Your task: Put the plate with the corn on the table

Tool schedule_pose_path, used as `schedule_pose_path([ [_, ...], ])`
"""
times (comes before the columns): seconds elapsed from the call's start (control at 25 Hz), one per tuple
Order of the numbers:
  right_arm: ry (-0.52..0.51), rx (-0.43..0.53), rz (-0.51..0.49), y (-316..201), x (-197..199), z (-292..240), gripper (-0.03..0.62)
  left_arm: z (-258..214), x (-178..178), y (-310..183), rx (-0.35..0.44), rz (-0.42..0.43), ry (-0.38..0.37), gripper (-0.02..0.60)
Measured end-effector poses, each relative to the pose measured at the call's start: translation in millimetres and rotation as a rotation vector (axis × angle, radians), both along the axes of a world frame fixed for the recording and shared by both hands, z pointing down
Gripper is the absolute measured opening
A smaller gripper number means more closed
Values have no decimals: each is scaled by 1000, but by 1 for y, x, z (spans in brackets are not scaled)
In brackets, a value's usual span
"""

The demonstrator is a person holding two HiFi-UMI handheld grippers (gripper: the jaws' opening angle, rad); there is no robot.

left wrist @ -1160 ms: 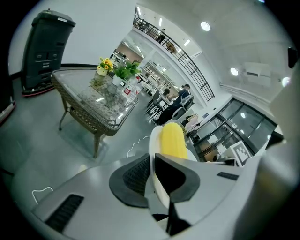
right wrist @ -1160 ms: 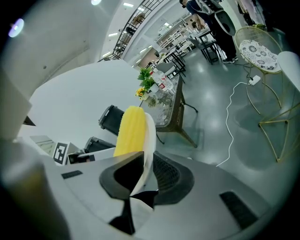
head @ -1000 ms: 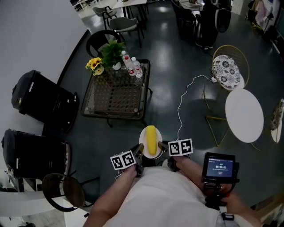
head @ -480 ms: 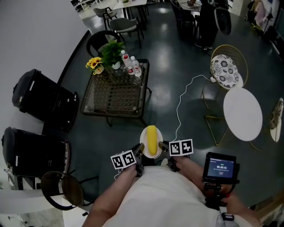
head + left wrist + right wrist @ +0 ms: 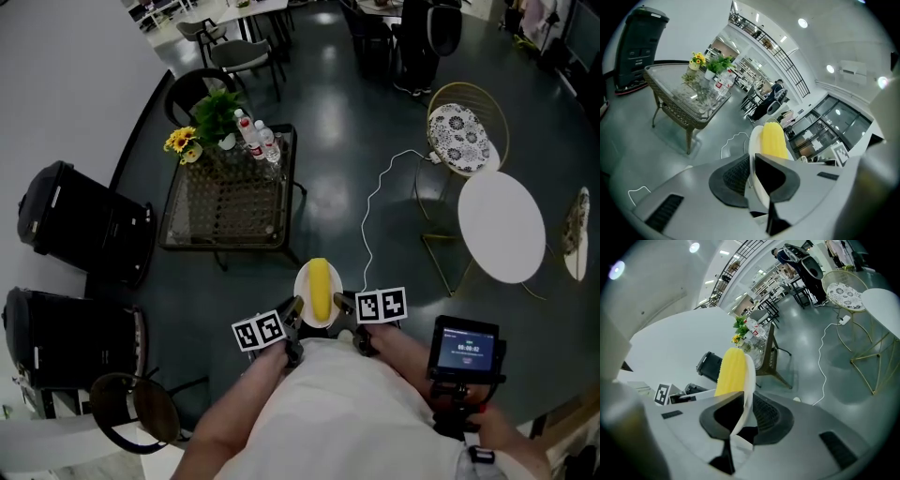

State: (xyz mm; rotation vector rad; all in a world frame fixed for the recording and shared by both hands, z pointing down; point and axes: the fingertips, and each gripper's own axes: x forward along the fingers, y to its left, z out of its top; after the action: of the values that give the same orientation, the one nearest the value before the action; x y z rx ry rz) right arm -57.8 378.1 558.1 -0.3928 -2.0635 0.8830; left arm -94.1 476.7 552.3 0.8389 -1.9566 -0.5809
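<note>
A white plate point(image 5: 305, 281) with a yellow corn cob point(image 5: 320, 288) on it is held in the air in front of the person's body. My left gripper point(image 5: 295, 314) is shut on the plate's left rim point(image 5: 753, 145), and my right gripper point(image 5: 341, 309) is shut on its right rim point(image 5: 749, 380). The corn point(image 5: 772, 139) lies lengthwise on the plate, also seen as corn point(image 5: 730, 372) in the right gripper view. A wicker table with a glass top point(image 5: 230, 197) stands ahead on the dark floor, some way beyond the plate.
Yellow flowers point(image 5: 180, 142), a green plant point(image 5: 217, 111) and water bottles point(image 5: 255, 139) crowd the table's far end. A round white table point(image 5: 500, 225) and a gold-framed chair point(image 5: 466, 131) stand at right. Two black cases point(image 5: 80, 225) sit at left. A white cable point(image 5: 375, 211) crosses the floor.
The view has shifted: the glass table and the round white table now lie slightly further left and higher in the picture. The plate stays gripped by both grippers.
</note>
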Motion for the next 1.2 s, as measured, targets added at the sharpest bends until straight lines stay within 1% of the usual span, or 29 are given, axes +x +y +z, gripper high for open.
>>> schedule_pose_path([
  [0.16,3,3,60,-21,-1,1,61,3,-6,-23,-3,60,9,43],
  [0.48,11,10,196,-68,-7,9,61,8,-29,-79,-1,211,11,43],
  [0.76,17,5,277,-104,-28,14,61,12,-58,-121,-8,295,18,43],
  [0.92,18,9,317,-126,-48,13,61,12,-79,-144,-6,332,30,43],
  [1.2,13,10,419,-169,-77,11,61,10,-119,-196,-4,443,25,43],
])
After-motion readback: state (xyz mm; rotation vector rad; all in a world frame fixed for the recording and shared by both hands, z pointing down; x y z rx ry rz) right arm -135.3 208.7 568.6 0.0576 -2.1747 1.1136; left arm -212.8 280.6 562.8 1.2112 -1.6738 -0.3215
